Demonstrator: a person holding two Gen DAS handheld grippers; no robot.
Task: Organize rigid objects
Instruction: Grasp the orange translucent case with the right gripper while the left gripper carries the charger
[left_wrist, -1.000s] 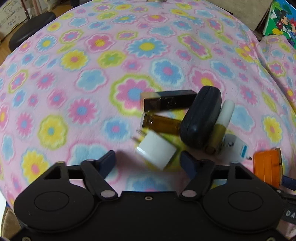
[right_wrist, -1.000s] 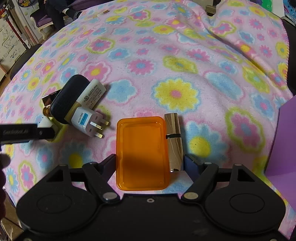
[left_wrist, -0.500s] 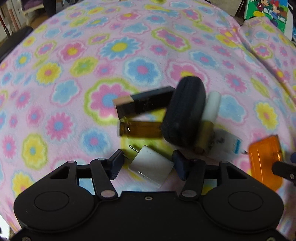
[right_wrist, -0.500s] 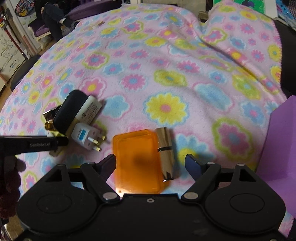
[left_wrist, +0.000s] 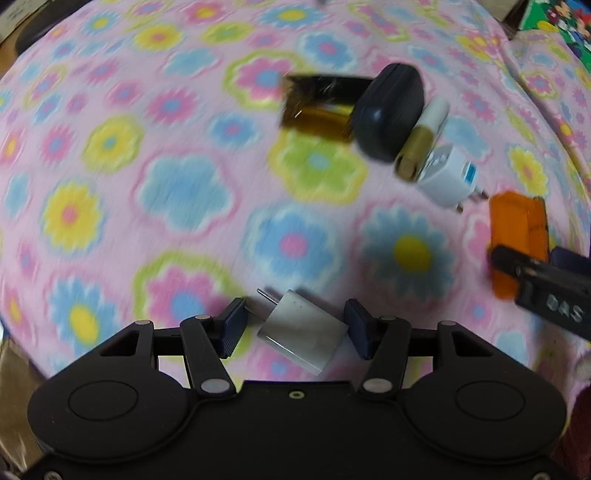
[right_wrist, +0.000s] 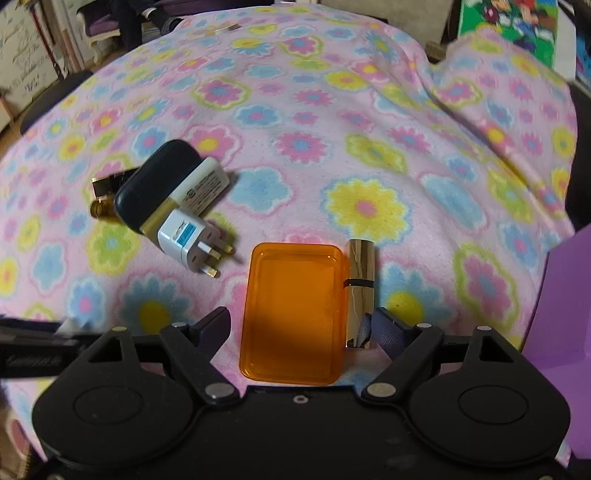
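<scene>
My left gripper (left_wrist: 293, 328) holds a white charger cube (left_wrist: 303, 332) between its fingers, lifted away from the row of objects. That row holds a black-and-gold box (left_wrist: 317, 90), an amber bottle (left_wrist: 321, 122), a dark oval case (left_wrist: 389, 110), a white-and-gold tube (left_wrist: 423, 138) and a white travel adapter (left_wrist: 448, 181). My right gripper (right_wrist: 299, 326) is open around an orange plastic box (right_wrist: 293, 310) and a gold lipstick tube (right_wrist: 360, 288), both lying on the blanket. The orange box also shows in the left wrist view (left_wrist: 517, 236).
Everything lies on a pink flowered blanket (right_wrist: 332, 110). A purple box (right_wrist: 561, 306) stands at the right edge. A dark stool (right_wrist: 55, 96) and shelves are at the far left. A cartoon picture book (right_wrist: 517, 26) lies at the back right.
My left gripper closed on the white charger cube and pulled it back and away from the row. My right gripper stayed open around the orange box and gold tube.
</scene>
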